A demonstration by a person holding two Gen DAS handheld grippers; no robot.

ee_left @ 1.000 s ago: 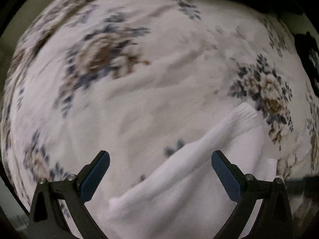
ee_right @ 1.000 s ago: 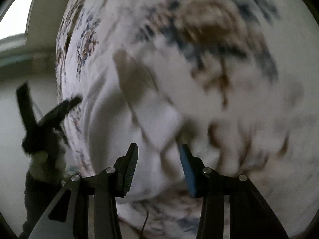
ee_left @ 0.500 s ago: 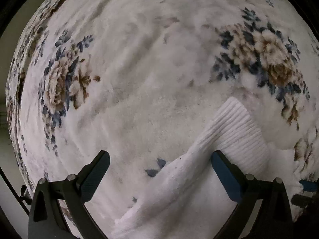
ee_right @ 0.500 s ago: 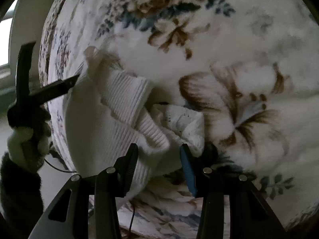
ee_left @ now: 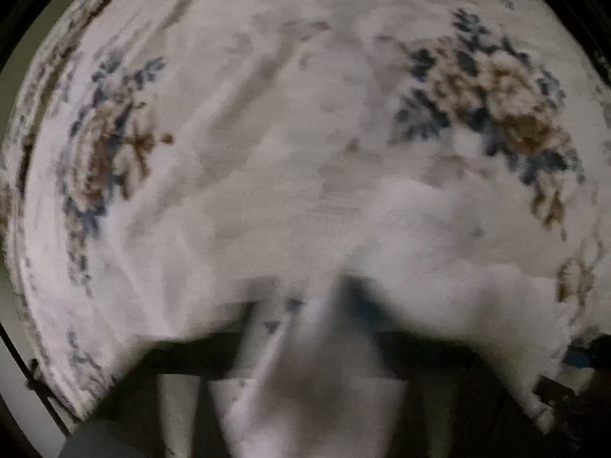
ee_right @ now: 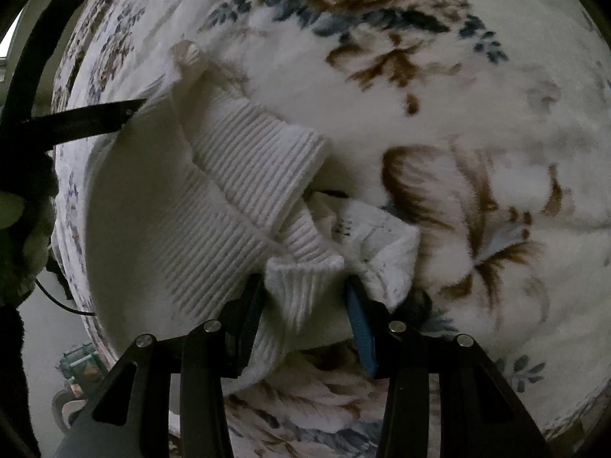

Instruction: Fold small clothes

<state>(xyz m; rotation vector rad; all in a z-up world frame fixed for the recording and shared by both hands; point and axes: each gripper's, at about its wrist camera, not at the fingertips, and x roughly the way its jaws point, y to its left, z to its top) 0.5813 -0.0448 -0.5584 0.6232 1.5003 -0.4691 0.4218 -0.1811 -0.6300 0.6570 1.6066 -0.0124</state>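
A white ribbed sweater (ee_right: 229, 198) lies on a floral blanket (ee_right: 477, 133). Left gripper (ee_left: 305, 328) fingers pinch its fabric; right gripper (ee_right: 305, 305) fingers are closing around a cuff.

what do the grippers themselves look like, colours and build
The right gripper has black angular fingers with triangular cut-outs, silver bolt heads, and pads at the tips, one blue, the other looking dark. The left gripper shows in the right wrist view as thin black bars; in its own view it is blurred, black with a hint of blue. A thin black cable hangs beneath it.
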